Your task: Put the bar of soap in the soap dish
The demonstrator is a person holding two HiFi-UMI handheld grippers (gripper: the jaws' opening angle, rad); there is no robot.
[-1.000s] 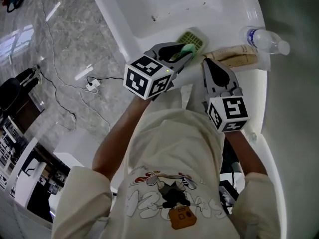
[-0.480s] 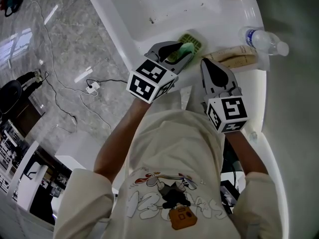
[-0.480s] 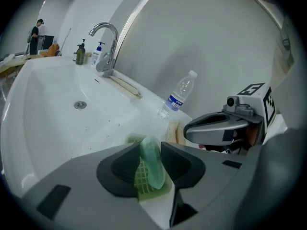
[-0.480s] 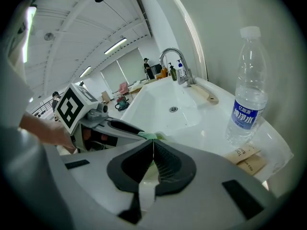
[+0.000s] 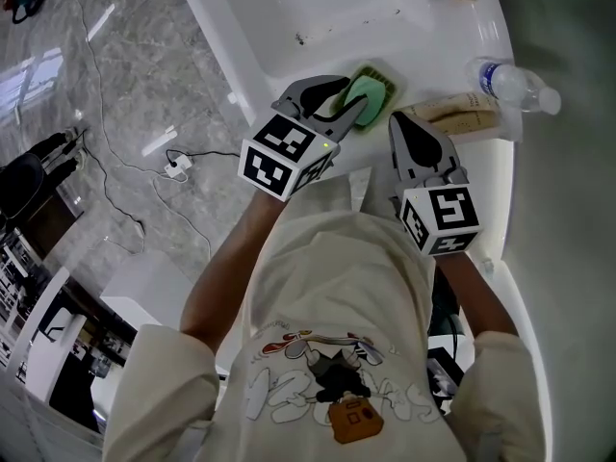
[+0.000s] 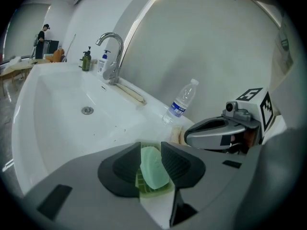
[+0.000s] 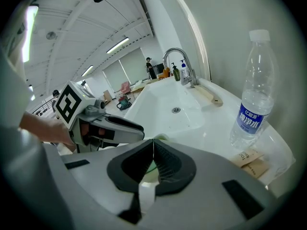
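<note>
White sink surface holds everything. A pale green oval bar of soap (image 6: 153,169) is clamped between the ridged pads of the left tongs (image 6: 151,147). Its long axis runs along the jaws toward the basin (image 6: 72,104), with its low end over the green slatted soap dish (image 5: 383,73); contact is unclear. That dish sits at the basin's near rim. The right tongs (image 7: 152,145), pressed together and empty, hover just beside it. A clear plastic water bottle (image 5: 510,83) and brown paper packets (image 5: 452,112) lie farther right.
</note>
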